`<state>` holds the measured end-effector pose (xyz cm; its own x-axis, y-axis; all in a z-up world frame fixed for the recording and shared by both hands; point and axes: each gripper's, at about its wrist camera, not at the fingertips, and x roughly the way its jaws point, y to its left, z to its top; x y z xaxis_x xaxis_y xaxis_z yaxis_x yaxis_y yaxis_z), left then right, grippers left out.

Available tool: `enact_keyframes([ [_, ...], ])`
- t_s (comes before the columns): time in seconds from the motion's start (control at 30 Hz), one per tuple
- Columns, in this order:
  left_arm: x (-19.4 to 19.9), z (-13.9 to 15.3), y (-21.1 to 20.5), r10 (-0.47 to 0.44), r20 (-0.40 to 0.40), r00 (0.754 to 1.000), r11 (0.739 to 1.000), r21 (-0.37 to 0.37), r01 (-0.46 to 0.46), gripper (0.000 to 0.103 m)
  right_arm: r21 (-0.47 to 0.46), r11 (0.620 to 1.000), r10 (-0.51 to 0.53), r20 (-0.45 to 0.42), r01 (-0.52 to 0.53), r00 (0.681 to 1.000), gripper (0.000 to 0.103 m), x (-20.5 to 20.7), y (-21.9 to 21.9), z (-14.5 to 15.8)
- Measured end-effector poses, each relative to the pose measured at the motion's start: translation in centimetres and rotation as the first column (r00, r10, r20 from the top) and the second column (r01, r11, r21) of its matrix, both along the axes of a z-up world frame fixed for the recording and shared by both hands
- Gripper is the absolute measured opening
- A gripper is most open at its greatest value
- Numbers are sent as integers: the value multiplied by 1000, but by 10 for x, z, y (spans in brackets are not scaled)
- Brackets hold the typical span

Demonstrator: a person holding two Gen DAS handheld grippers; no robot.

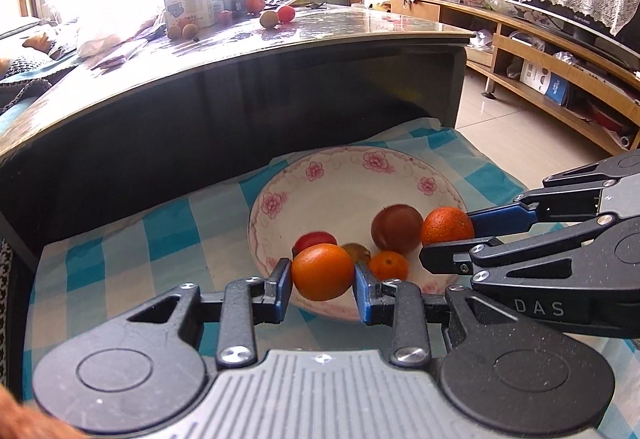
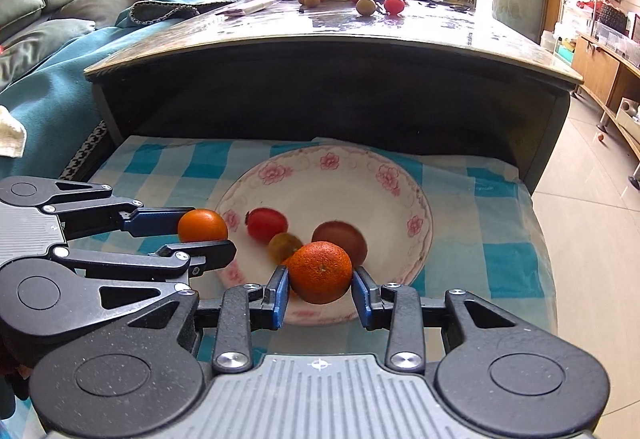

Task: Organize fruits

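Your left gripper (image 1: 323, 289) clamps a smooth orange (image 1: 322, 272) at the near rim of the flowered bowl (image 1: 340, 183). Your right gripper (image 2: 320, 293) grips a rougher orange (image 2: 320, 272) over the bowl, likely so both drop among the fruit inside.

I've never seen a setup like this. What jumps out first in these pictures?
Two black grippers, each shut on an orange: the left gripper and the right gripper hold theirs over the near rim of a flowered bowl. The bowl sits on a blue checked cloth and already holds a few fruits. More fruit lies on the dark table behind.
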<state>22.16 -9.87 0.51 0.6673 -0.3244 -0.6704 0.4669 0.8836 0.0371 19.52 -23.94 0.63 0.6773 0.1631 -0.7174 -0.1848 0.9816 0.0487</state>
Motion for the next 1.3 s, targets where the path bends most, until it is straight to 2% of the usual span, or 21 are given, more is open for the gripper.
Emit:
enact_keyframes([
  [0.23, 27, 1, -10, 1, 27, 1000, 1000, 19, -1, 41, -2, 1000, -14, 29, 14, 999, 30, 27, -7, -1],
  [0.6, 52, -9, -20, 9, 23, 1000, 1000, 22, -9, 41, 1, 1000, -30, 35, 30, 999, 30, 51, -14, -12],
  [1.3, 67, -27, -24, 20, -1, 1000, 999, 34, -20, 41, 38, 999, -30, 61, 27, 998, 32, 69, -17, -21],
])
